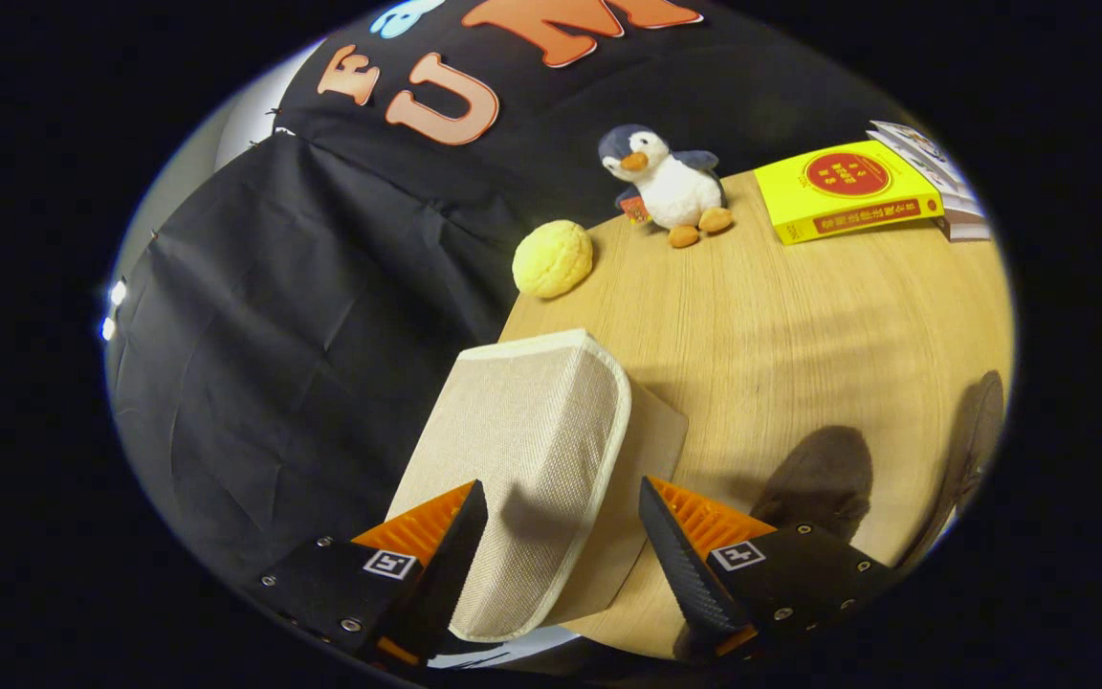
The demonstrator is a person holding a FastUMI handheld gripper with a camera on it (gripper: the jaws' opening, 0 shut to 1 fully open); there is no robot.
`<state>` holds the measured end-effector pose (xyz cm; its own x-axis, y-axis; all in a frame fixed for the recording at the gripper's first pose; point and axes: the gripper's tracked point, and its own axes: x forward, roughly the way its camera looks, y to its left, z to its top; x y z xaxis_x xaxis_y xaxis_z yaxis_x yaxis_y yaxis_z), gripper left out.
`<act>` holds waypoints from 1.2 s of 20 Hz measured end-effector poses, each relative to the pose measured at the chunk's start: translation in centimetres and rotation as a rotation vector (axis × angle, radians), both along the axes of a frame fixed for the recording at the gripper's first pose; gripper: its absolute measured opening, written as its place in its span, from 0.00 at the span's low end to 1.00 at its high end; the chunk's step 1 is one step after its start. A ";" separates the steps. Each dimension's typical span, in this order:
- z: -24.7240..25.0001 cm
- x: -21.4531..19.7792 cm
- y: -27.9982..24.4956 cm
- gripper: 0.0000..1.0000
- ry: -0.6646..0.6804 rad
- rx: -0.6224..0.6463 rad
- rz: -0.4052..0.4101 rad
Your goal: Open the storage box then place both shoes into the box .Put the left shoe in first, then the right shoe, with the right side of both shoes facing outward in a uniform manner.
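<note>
Storage box [532, 459] sits at near left edge of wooden table [800, 325], beige fabric lid on, directly between gripper [561, 526] fingers. Fingers spread wide, straddling it, not pressing. Long axis runs near-to-far. Lid lift likely next.

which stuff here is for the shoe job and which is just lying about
For the job: fabric box, between the open fingers of the gripper.

Lying about: plush penguin, yellow bun, yellow book, stacked books, all on the table.
</note>
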<state>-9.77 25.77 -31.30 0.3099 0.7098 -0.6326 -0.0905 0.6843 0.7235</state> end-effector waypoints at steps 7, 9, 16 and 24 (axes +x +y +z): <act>-0.2 -1.2 2.1 0.95 0.091 0.145 -0.003; 0.1 -1.3 2.7 0.89 0.114 0.188 -0.016; 4.7 -0.1 2.0 0.70 0.108 0.322 -0.081; 13.8 1.1 4.1 0.52 -0.021 0.426 -0.066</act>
